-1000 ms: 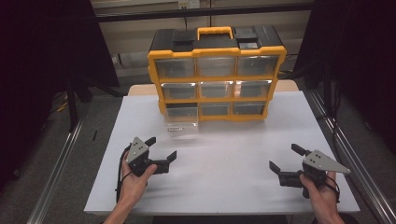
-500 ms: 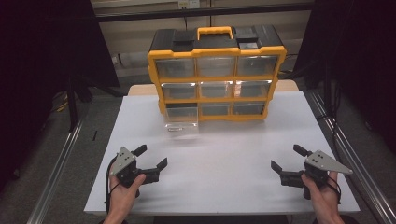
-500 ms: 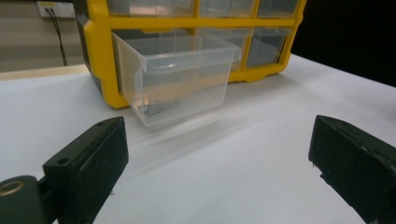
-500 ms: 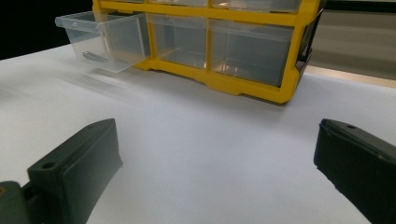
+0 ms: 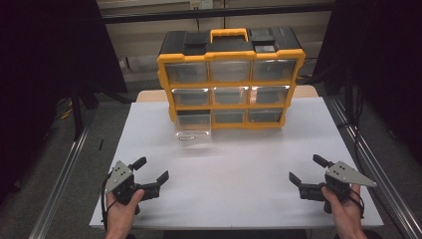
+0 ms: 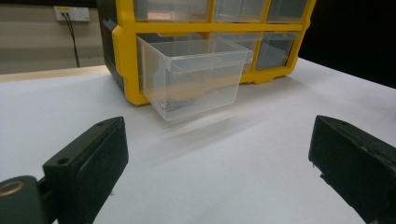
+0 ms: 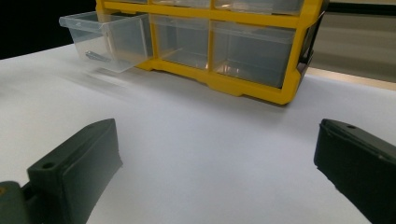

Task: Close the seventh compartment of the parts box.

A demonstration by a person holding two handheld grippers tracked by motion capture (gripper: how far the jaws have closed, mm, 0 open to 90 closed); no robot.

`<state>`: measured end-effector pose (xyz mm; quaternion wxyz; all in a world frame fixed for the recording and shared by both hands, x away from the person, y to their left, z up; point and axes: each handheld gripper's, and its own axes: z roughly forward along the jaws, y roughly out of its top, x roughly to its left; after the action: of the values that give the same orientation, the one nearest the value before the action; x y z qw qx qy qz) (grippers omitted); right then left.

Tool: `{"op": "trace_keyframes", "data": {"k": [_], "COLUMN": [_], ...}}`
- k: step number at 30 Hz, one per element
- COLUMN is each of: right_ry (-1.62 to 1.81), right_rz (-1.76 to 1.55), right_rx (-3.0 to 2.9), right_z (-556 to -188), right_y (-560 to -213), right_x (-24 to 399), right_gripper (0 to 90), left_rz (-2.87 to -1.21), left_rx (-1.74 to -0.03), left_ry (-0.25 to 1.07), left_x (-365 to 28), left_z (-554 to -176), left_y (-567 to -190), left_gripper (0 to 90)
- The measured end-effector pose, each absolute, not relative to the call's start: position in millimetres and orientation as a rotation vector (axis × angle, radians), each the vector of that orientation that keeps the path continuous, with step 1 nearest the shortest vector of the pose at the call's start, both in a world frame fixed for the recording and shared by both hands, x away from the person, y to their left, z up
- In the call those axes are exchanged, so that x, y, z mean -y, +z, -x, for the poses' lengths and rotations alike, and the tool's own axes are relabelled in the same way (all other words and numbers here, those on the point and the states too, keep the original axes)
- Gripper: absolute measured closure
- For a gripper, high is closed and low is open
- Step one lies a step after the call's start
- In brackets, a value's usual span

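Observation:
A yellow and black drawer cabinet (image 5: 230,79) with clear drawers stands at the far middle of the white table (image 5: 239,164). Its bottom-left clear drawer (image 5: 193,128) is pulled out, with small metal parts inside (image 6: 180,103); the drawer (image 7: 105,39) also shows in the right gripper view. My left gripper (image 5: 149,172) is open near the front left of the table, with nothing between its jaws. My right gripper (image 5: 306,171) is open near the front right, also holding nothing. Both point toward the cabinet from well short of it.
Metal rails (image 5: 64,169) run along both sides of the table. A wall socket (image 6: 72,14) with cables sits behind the cabinet. The floor around the table is dark and grey.
My left gripper has drawn back toward the front left edge of the table. The right gripper has shifted back slightly. The drawer has stayed pulled out.

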<state>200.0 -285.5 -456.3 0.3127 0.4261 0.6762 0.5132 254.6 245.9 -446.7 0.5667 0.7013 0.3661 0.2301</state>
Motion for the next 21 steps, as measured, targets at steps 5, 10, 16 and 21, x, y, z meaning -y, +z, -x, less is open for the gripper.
{"op": "trace_keyframes", "data": {"k": [5, 10, 16, 21], "right_ry": [1.353, 1.348, 1.349, 1.356], "right_rz": [-1.114, -1.110, -1.106, -1.083], "right_rx": [-1.794, -1.804, -1.806, -1.823], "right_z": [-202, -204, -202, -201], "right_y": [-456, -457, -456, -456], "right_x": [284, 282, 282, 280], "right_gripper": [0.1, 0.2, 0.1, 0.1], "left_rz": [-1.696, -1.712, -1.763, -1.808], "left_rx": [-0.811, -0.795, -0.759, -0.716], "left_ry": [0.522, 0.467, 0.452, 0.370], "left_x": [-242, -234, -226, -215], "left_z": [-263, -274, -271, -273], "left_y": [-444, -445, -444, -444], "left_gripper": [4.6, 4.6, 5.0, 5.2]}}
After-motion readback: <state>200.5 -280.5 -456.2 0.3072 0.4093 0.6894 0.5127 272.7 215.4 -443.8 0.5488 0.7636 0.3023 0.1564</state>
